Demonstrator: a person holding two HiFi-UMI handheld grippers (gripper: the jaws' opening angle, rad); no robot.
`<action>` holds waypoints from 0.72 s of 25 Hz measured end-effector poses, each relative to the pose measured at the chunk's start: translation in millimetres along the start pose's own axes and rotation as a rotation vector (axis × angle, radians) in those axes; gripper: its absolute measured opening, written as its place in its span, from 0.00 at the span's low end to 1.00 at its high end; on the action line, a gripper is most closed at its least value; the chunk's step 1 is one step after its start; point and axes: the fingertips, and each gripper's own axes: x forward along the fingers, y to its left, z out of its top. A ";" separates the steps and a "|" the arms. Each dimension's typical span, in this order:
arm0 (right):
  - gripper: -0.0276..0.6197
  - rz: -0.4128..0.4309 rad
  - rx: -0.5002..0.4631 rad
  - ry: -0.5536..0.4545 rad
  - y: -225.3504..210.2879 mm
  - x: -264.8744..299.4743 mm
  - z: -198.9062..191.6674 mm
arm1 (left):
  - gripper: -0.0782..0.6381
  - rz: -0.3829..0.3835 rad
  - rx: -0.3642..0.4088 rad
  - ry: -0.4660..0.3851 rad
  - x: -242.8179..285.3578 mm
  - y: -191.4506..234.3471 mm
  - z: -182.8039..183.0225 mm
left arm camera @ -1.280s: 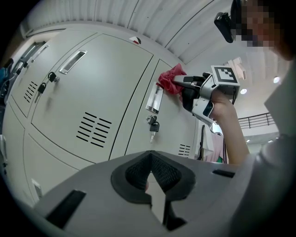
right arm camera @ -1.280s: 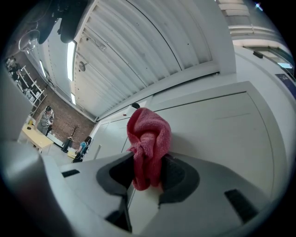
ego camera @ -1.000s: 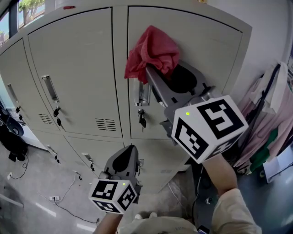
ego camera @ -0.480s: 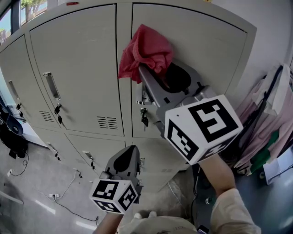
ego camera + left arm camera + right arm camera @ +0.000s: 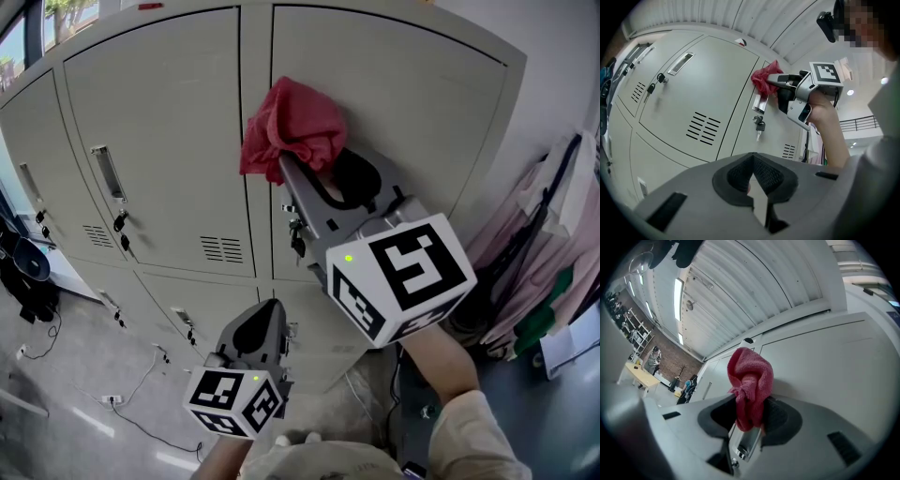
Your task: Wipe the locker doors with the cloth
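A red cloth (image 5: 292,128) is bunched against the upper right locker door (image 5: 412,112), near its left edge. My right gripper (image 5: 314,183) is shut on the red cloth (image 5: 751,383) and presses it to the door just above the door's handle (image 5: 745,444). From the left gripper view the cloth (image 5: 764,80) and right gripper (image 5: 780,83) show up high on the locker. My left gripper (image 5: 255,330) hangs low in front of the lower lockers, jaws together, holding nothing (image 5: 757,187).
Beige lockers (image 5: 159,141) fill the view, with recessed handles (image 5: 109,172), keys (image 5: 297,244) and vent slots (image 5: 220,249). Clothes (image 5: 548,272) hang at the right. Cables (image 5: 131,403) lie on the grey floor at lower left.
My right gripper has slid the red cloth to the left and slightly down across the upper right door. The left gripper has stayed in place.
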 end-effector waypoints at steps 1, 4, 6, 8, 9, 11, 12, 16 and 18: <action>0.26 -0.001 0.001 0.001 0.4 -0.5 -1.4 | 0.12 0.001 0.000 0.000 -0.2 0.4 0.1; 0.25 0.000 0.002 0.011 2.6 -2.5 -7.7 | 0.12 0.002 -0.002 0.003 -0.6 0.5 -1.3; 0.26 0.004 0.006 0.022 4.3 -4.2 -13.6 | 0.12 0.001 -0.004 0.006 -0.5 -0.1 -2.9; 0.26 0.011 0.014 0.036 6.6 -5.4 -20.8 | 0.12 0.000 -0.005 0.010 -0.4 -0.4 -4.4; 0.26 0.015 0.018 0.042 8.0 -5.9 -24.6 | 0.12 0.000 -0.006 0.011 -0.3 -0.6 -5.0; 0.26 0.021 0.024 0.056 10.4 -6.9 -31.8 | 0.12 -0.003 -0.005 0.013 -0.1 -1.5 -6.1; 0.26 0.022 0.026 0.062 11.1 -7.4 -34.6 | 0.12 -0.004 -0.005 0.014 0.1 -2.1 -6.5; 0.26 0.024 0.029 0.075 12.1 -8.6 -40.9 | 0.12 -0.008 -0.006 0.018 1.1 -4.7 -7.7; 0.26 0.025 0.031 0.077 11.8 -8.6 -41.7 | 0.12 -0.010 -0.004 0.020 1.6 -6.2 -8.2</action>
